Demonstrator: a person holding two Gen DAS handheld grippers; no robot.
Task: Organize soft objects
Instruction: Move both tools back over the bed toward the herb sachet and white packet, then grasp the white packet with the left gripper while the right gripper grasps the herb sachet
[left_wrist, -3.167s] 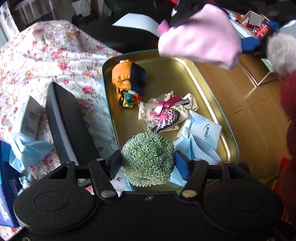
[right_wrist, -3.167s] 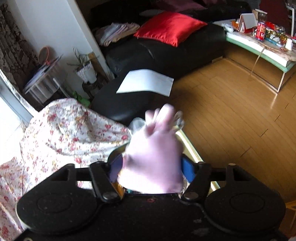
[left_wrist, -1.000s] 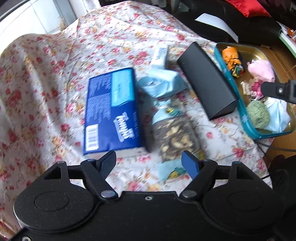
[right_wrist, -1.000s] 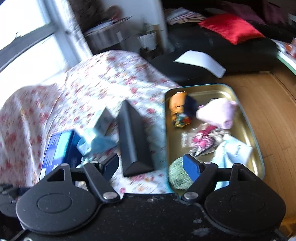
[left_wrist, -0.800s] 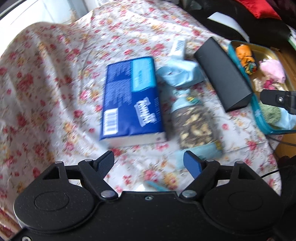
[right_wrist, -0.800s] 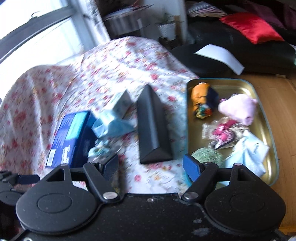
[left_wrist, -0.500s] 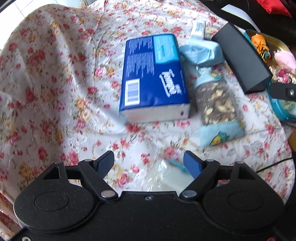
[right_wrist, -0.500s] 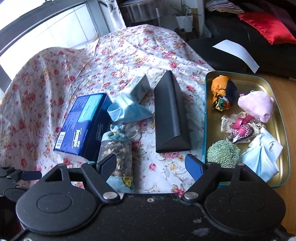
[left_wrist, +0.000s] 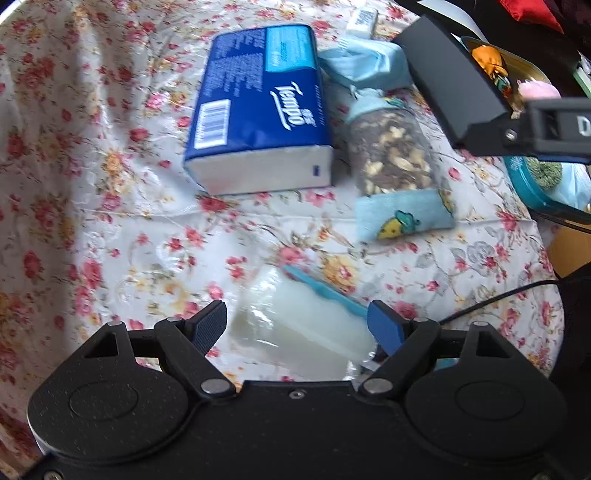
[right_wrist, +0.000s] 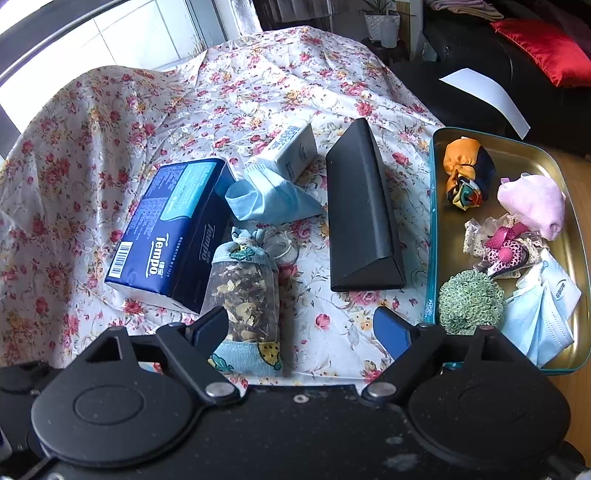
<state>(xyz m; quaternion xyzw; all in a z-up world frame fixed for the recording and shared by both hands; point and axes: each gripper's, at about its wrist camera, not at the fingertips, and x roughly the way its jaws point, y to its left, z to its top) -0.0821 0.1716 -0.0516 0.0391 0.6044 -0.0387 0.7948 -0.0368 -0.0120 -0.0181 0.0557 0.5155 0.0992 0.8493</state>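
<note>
My left gripper (left_wrist: 295, 325) hangs open, pointing steeply down at the floral cloth (left_wrist: 110, 206), over a clear bag of white stuff with a blue strip (left_wrist: 295, 321); its pads stay off the bag. My right gripper (right_wrist: 301, 328) is empty and its jaws are opening, with the dried-flower sachet (right_wrist: 245, 291) below, beside the left finger. A blue tissue pack (right_wrist: 173, 229) and a light-blue mask (right_wrist: 266, 199) lie further left. The gold tray (right_wrist: 524, 155) holds a pink cloth (right_wrist: 535, 206), a green crochet ball (right_wrist: 471, 301), an orange-navy scrunchie (right_wrist: 467, 173), a lace hair clip (right_wrist: 502, 247) and masks (right_wrist: 543, 314).
A black wedge-shaped case (right_wrist: 364, 210) lies between the sachet and the tray. A small white box (right_wrist: 288, 147) sits behind the mask. A black sofa with a red cushion (right_wrist: 546, 44) and wooden floor lie beyond the tray. A cable (left_wrist: 498, 295) trails at the cloth's right edge.
Both views swung left from the tray and sank toward the cloth. The green ball and pink cloth, held earlier, now lie in the tray. The clear bag came between my left fingers.
</note>
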